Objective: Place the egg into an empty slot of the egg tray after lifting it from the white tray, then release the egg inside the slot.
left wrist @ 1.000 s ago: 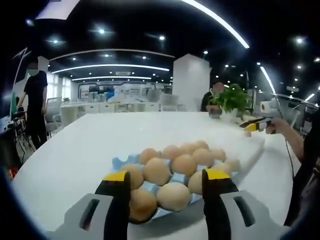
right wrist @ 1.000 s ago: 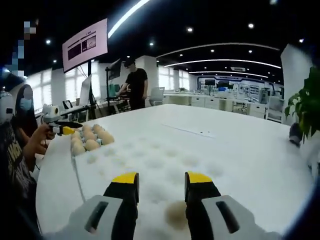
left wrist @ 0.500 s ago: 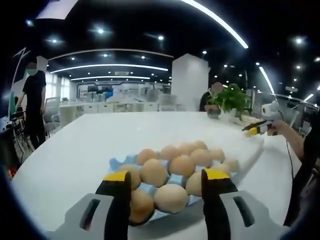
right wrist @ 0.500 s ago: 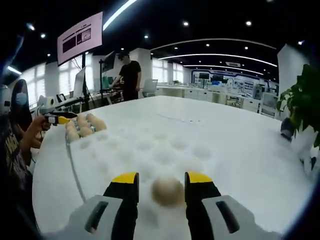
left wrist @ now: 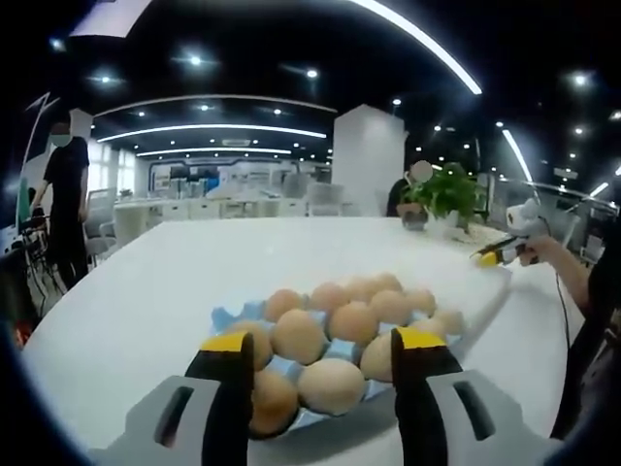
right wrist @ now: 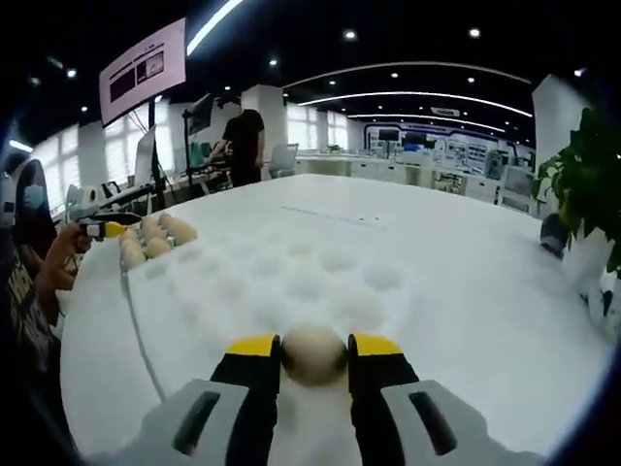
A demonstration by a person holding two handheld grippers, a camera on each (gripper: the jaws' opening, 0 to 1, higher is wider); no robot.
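In the right gripper view my right gripper (right wrist: 314, 347) is shut on a pale brown egg (right wrist: 313, 359), just above the near end of the white dimpled tray (right wrist: 291, 277). The blue egg tray (right wrist: 151, 236), full of brown eggs, lies at the far left end of the white tray, with my left gripper (right wrist: 105, 230) beside it. In the left gripper view the blue egg tray (left wrist: 230, 316) sits right ahead, holding several eggs (left wrist: 354, 320). My left gripper (left wrist: 320, 342) stands open over its near edge, holding nothing. The right gripper (left wrist: 497, 254) shows far right.
Everything rests on a big white table (left wrist: 146, 291). A potted plant (left wrist: 446, 194) stands at its far side, seen close on the right as the plant (right wrist: 582, 189). People stand behind the table (right wrist: 243, 146). A person's hand and sleeve (right wrist: 39, 272) hold the left gripper.
The right gripper's jaws have closed onto the egg, which lay loose between them half a second ago. The left gripper and the egg tray have stayed put.
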